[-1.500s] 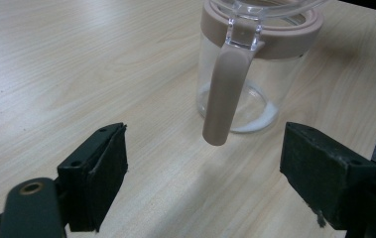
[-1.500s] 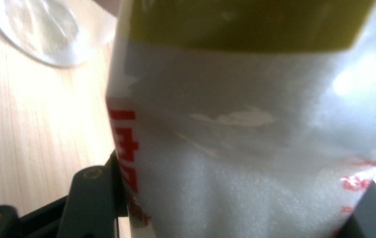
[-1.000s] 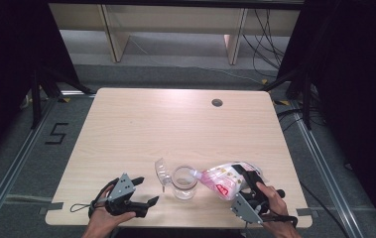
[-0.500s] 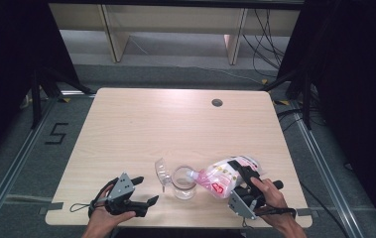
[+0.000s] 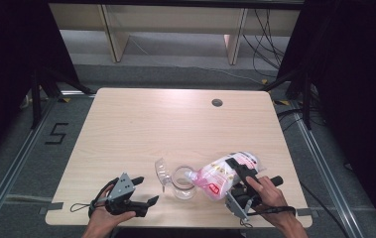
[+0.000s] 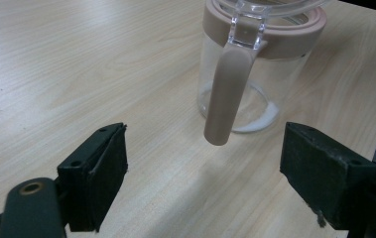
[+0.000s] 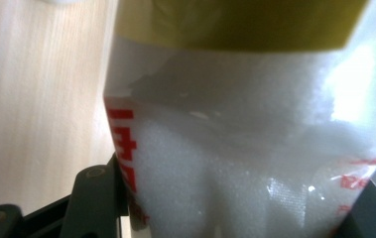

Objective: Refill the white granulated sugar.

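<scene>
jaws of the right gripper point(image 5: 240, 173) stand partly open and are closed on the bag point(image 5: 222, 176), a clear bag with red print and white grains inside. in the right gripper view the bag point(image 7: 245, 163) sits between the two black jaws and presses on both, and a yellow band crosses its top; the high view does not give this detail. the high view gives instead that the bag is tilted, with its narrow end touching the rim of the jar point(image 5: 182, 181), on the jar's right side.

jaws of the left gripper point(image 5: 143, 191) are wide open and hold nothing. it rests on the table point(image 5: 175, 124) to the left of the jar, near but apart. the left gripper view shows what the high view hides: the jar point(image 6: 255, 74) has a pink collar, a long pink latch hanging down its front, and a little white powder at the bottom. the lid point(image 5: 160, 171) stands open at the jar's left.

the jar is close to the near table edge. behind the jar the wood is free up to the far edge.
</scene>
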Available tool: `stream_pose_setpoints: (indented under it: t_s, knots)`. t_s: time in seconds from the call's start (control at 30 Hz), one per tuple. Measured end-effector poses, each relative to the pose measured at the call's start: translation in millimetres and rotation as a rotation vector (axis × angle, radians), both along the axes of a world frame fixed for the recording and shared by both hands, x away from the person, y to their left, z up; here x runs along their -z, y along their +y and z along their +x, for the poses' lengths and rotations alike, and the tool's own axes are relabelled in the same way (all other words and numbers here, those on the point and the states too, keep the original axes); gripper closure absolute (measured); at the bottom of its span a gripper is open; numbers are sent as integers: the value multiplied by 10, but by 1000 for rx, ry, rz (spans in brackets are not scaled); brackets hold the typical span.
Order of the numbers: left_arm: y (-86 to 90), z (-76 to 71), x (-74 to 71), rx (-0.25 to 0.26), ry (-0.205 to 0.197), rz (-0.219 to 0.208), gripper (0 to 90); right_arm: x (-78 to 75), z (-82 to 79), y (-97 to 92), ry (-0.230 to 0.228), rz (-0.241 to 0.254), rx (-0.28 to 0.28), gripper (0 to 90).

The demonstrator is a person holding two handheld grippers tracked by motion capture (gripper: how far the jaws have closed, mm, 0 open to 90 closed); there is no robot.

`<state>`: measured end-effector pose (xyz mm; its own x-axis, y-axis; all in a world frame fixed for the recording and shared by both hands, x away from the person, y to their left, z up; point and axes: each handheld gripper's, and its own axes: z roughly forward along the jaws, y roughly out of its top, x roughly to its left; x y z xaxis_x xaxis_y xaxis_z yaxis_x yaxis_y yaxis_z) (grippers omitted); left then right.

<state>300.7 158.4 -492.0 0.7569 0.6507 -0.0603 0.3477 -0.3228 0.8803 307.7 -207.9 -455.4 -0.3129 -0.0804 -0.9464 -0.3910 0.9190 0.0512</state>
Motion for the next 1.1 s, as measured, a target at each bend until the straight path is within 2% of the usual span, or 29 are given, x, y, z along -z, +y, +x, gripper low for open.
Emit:
stream_pose_setpoints:
  t_s: [0.03, 0.07, 0.13, 0.2, 0.23, 0.27, 0.3, 0.37, 0.43, 0.47, 0.53, 0.57, 0.63, 0.73, 0.77, 0.93, 0.97, 1.0, 1.03, 1.07, 1.1]
  knots:
    - [-5, -8, 3, -6, 8, -7, 181, 10, 4, 12, -7, -9, -3, 427]
    - [-11, -17, 7, -15, 20, -17, 181, -12, 8, 28, -37, -45, -20, 428]
    - [1, -5, 0, -4, 2, -5, 181, 10, 2, 38, -31, -42, -5, 429]
    - [7, -4, -3, -7, 0, 1, 181, -19, 10, 57, -53, -76, -18, 430]
    - [7, -4, -3, -7, 0, 1, 181, -19, 10, 57, -53, -76, -18, 430]
    - [5, -3, 0, -3, 1, -6, 181, 0, -5, 61, -48, -77, 12, 431]
    - [4, -4, -2, -3, 0, -5, 181, -16, -8, 66, -59, -97, 12, 432]
    - [1, -12, -2, -8, 6, -8, 181, -5, -10, 57, -47, -80, 19, 433]
    - [-6, -21, 1, -17, 17, -18, 180, -19, -4, 60, -61, -88, 4, 433]
    - [-8, -21, 1, -17, 17, -18, 181, -32, -9, 66, -80, -113, 4, 434]
    - [-8, -23, 0, -21, 18, -12, 180, -29, -15, 65, -79, -111, 13, 434]
    - [-8, -17, 5, -15, 17, -16, 179, -32, -7, 69, -84, -113, -3, 435]
    - [2, -4, -1, -2, 0, -1, 179, -30, -7, 70, -83, -114, -4, 436]
    - [-8, -25, 0, -21, 18, -12, 179, -27, -10, 77, -88, -134, -1, 437]
    - [-9, -24, 1, -21, 18, -12, 179, -39, -15, 83, -112, -155, -11, 438]
    - [-3, -11, 1, -1, 2, -1, 178, -65, -30, 80, -123, -168, -7, 441]
    - [-12, -22, 6, -16, 19, -17, 178, -79, -32, 78, -128, -178, 0, 442]
    - [-12, -22, 6, -16, 19, -17, 179, -79, -32, 78, -128, -178, 0, 442]
    - [-11, -22, 7, -16, 19, -17, 178, -65, -14, 74, -150, -162, -24, 443]
    - [-11, -20, 6, -16, 19, -17, 179, -53, -22, 68, -141, -155, -12, 443]
    - [-12, -20, 6, -15, 19, -17, 179, -63, -28, 71, -139, -169, -6, 444]
